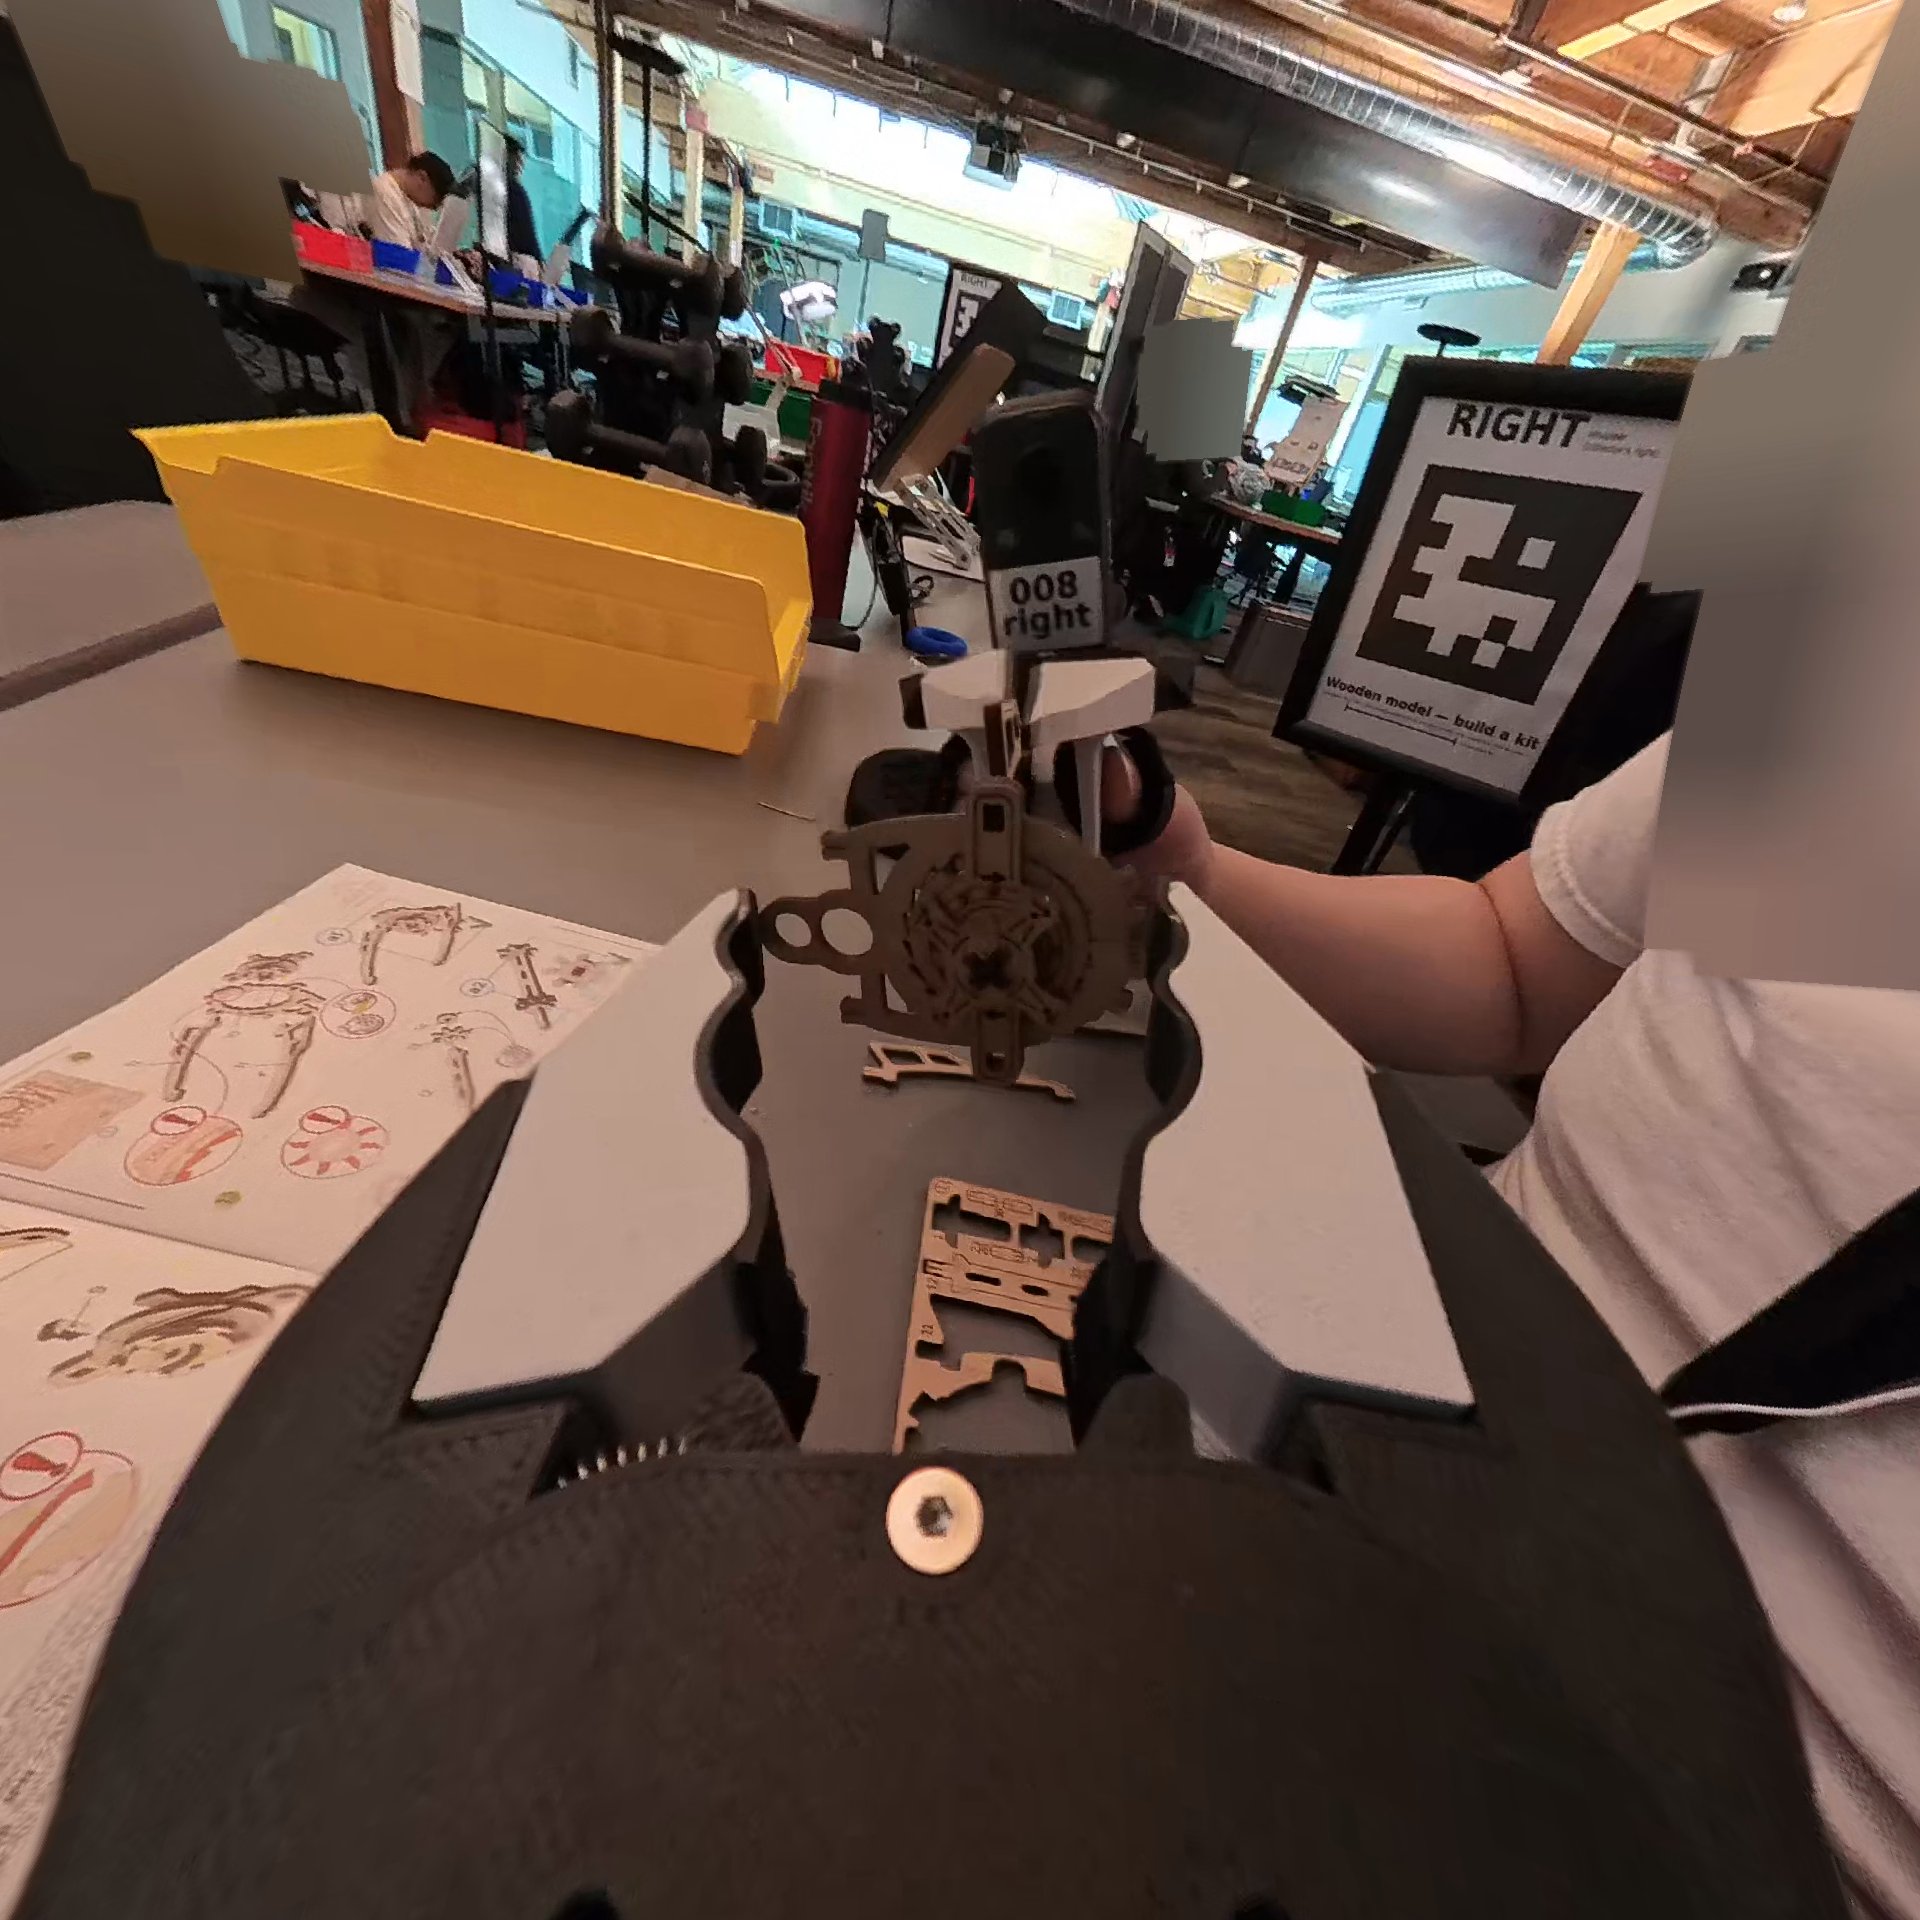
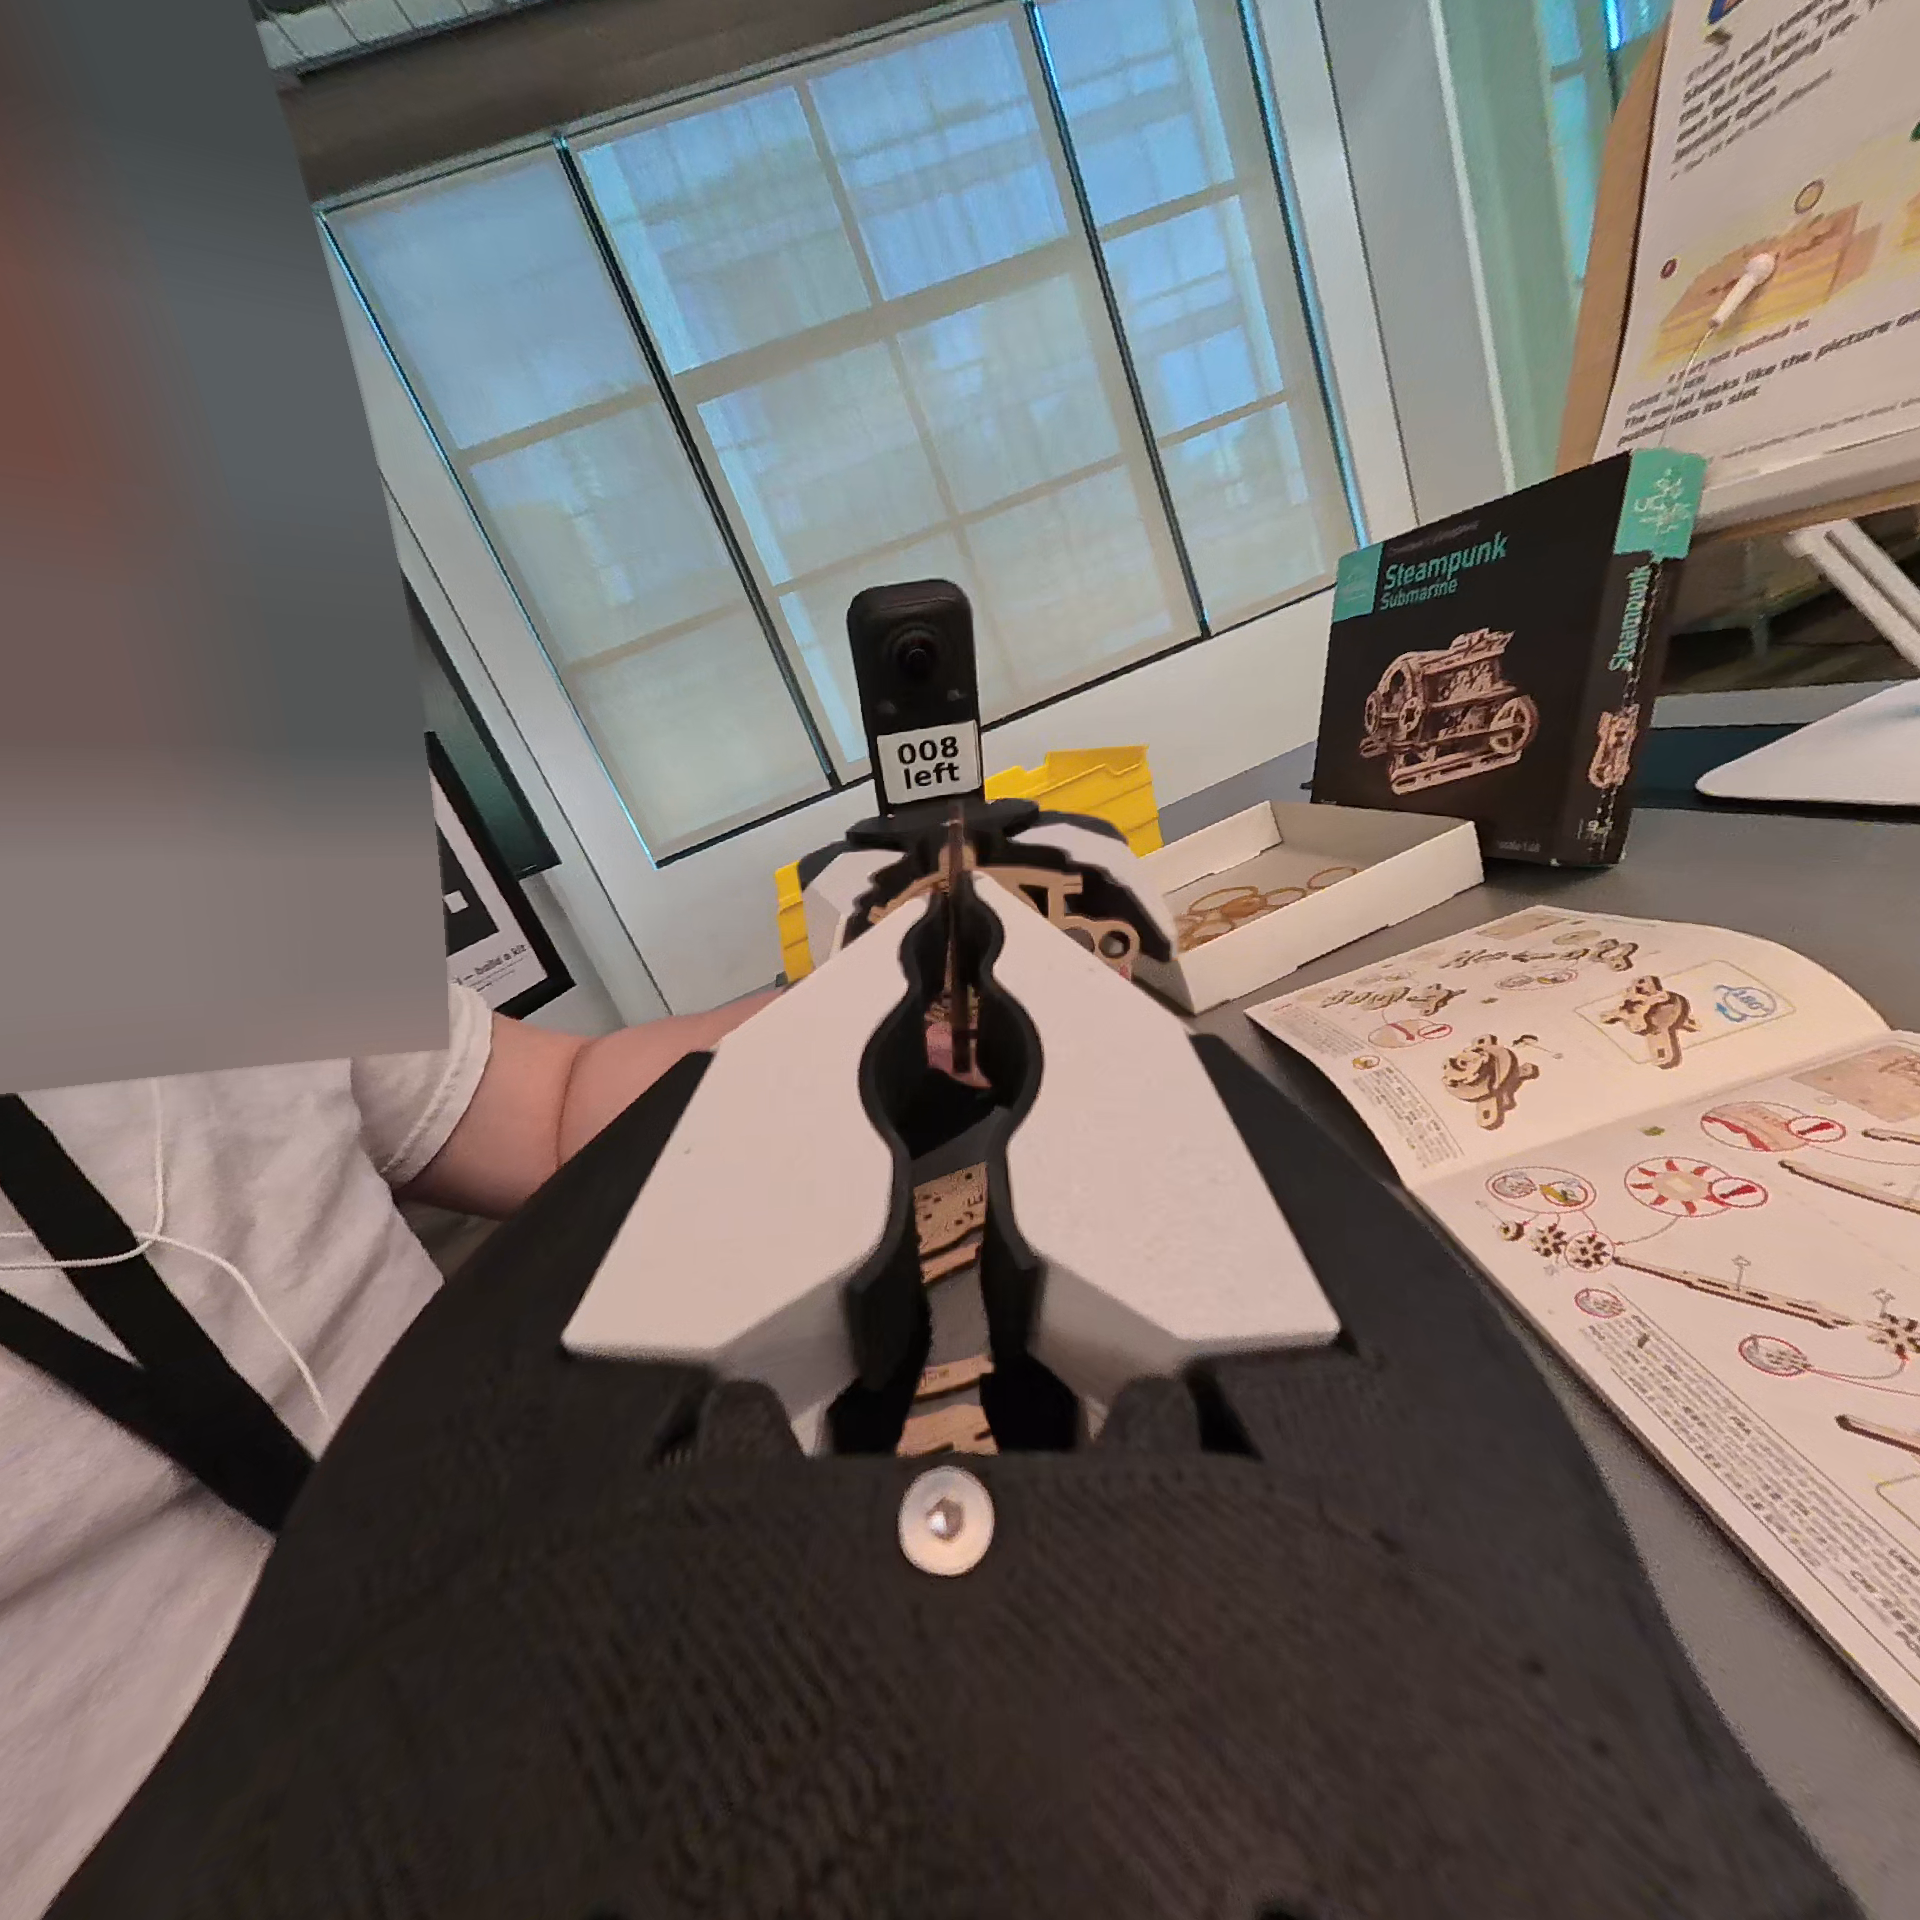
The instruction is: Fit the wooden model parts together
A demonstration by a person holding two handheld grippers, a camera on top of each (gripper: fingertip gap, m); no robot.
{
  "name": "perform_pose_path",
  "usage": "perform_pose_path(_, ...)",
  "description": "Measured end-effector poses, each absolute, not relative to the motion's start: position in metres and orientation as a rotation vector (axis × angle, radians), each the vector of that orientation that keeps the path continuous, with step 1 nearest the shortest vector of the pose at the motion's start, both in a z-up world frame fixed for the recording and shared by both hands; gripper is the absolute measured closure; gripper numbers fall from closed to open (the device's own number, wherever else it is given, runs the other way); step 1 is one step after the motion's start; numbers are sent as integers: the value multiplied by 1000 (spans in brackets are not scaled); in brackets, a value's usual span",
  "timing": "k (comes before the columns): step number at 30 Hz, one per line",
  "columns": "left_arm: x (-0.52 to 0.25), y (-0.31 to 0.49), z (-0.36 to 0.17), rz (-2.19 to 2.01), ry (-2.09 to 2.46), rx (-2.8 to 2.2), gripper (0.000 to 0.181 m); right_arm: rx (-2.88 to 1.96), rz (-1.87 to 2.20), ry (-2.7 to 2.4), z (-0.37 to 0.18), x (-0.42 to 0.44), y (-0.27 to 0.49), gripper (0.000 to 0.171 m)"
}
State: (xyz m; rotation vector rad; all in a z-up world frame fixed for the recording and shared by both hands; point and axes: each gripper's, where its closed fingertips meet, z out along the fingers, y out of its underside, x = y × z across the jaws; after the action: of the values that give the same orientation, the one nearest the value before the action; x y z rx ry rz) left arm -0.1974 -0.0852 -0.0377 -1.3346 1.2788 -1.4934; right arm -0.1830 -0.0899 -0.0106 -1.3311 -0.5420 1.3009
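A wooden gear assembly (image 1: 977, 935) hangs upright above the grey table (image 1: 468, 821). My right gripper (image 1: 1023, 717) is shut on its top bar from above. In the right wrist view my right gripper (image 2: 951, 888) pinches that bar edge-on, and part of the assembly (image 2: 1081, 920) shows past the fingertips. My left gripper (image 1: 961, 925) is open, its jaws wide on either side of the assembly, and empty. Its fingers (image 2: 1138, 894) face me in the right wrist view. A wooden parts sheet (image 1: 997, 1299) and a small flat wooden piece (image 1: 966, 1070) lie on the table below.
An open instruction booklet (image 1: 291, 1039) lies left of my left gripper and shows in the right wrist view (image 2: 1621, 1143). A yellow bin (image 1: 488, 582) stands behind. A kit box (image 2: 1496, 665) and a white tray (image 2: 1444, 842) sit farther off. A person's arm (image 1: 1403, 956) is at the right. Only a small space, under 4 cm, lies between the two pairs of fingers.
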Motion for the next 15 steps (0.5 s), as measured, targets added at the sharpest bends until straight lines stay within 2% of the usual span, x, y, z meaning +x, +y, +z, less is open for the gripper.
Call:
perform_pose_path(4,-195,-88,-49,-1506,1320,-1390,108,-1372,1331,-564,-13,-182,-90,169)
perform_pose_path(7,-192,-91,-54,-1497,1348,-1411,108,-1441,1320,-577,-20,-183,-87,154)
perform_pose_path(12,-192,-93,-60,-1488,1372,-1431,108,-1595,1302,-675,-42,-187,-90,153)
perform_pose_path(15,-194,-87,-65,-1426,1392,-1447,108,-1743,1144,-697,-68,-176,-78,153)
